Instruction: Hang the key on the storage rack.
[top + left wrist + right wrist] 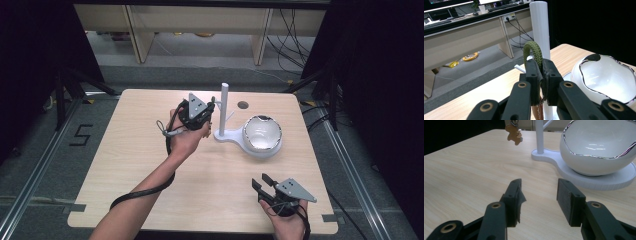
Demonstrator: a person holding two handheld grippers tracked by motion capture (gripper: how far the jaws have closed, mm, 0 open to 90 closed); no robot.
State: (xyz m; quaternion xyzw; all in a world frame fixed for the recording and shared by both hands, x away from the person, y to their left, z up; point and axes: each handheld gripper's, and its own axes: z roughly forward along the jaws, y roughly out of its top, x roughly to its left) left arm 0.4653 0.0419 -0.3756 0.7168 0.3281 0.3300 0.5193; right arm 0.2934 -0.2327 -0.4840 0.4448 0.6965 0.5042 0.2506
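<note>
Left gripper (210, 114): raised above the far middle of the table (150, 165), jaws clamped on a green cord loop (534, 53), just beside the white post (540, 30).
Cord loop: its arch rises above the closed jaws in the left gripper view; whether it touches the post, I cannot tell.
Bear charm (514, 134): brown, hangs in the air near the post.
Stand: the post rises from a flat white base (599, 182) that also carries the white bowl (262, 135).
Right gripper (262, 182): at the near right of the table, well apart from the stand, jaws spread with nothing between them.
</note>
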